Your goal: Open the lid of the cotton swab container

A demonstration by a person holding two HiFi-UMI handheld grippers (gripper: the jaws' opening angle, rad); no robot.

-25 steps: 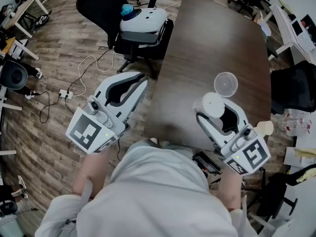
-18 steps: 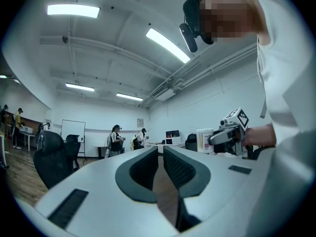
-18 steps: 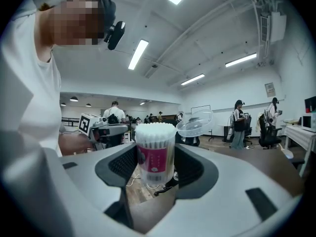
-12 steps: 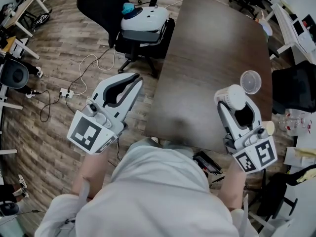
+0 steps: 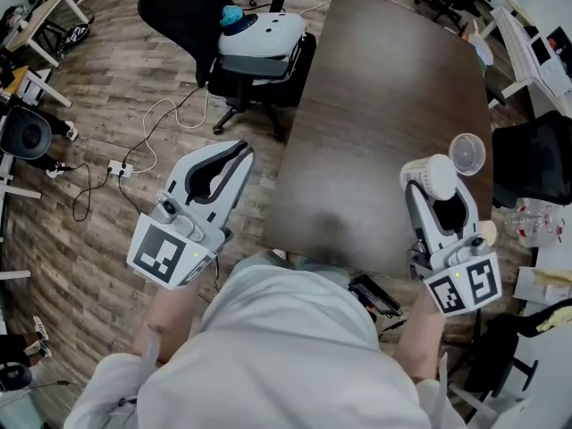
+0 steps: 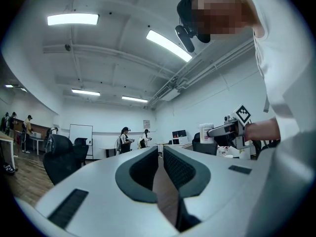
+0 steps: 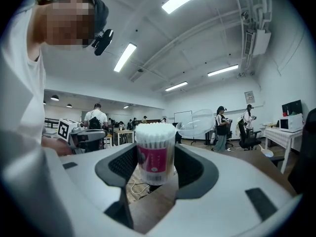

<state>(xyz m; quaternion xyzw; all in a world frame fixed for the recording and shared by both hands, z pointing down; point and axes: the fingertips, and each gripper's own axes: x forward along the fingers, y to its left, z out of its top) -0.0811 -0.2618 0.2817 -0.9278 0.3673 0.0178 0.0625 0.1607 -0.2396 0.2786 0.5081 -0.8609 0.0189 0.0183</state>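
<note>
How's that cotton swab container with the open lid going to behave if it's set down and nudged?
The cotton swab container looks tall and narrow, so it would probably tip easily. It is likely light, being thin plastic and cotton. With the clear lid open, the swabs could spill.

We are seeing a bright, evenly lit room. Long ceiling light strips (image 6: 73, 19) are glowing overhead in both gripper views and burning out to plain white. The dark table (image 5: 384, 105) is catching a dull sheen towards its near edge, and shadows are staying soft. Both gripper views are bending strongly into black rounded corners, and the nearest foreground is going slightly soft.
</note>
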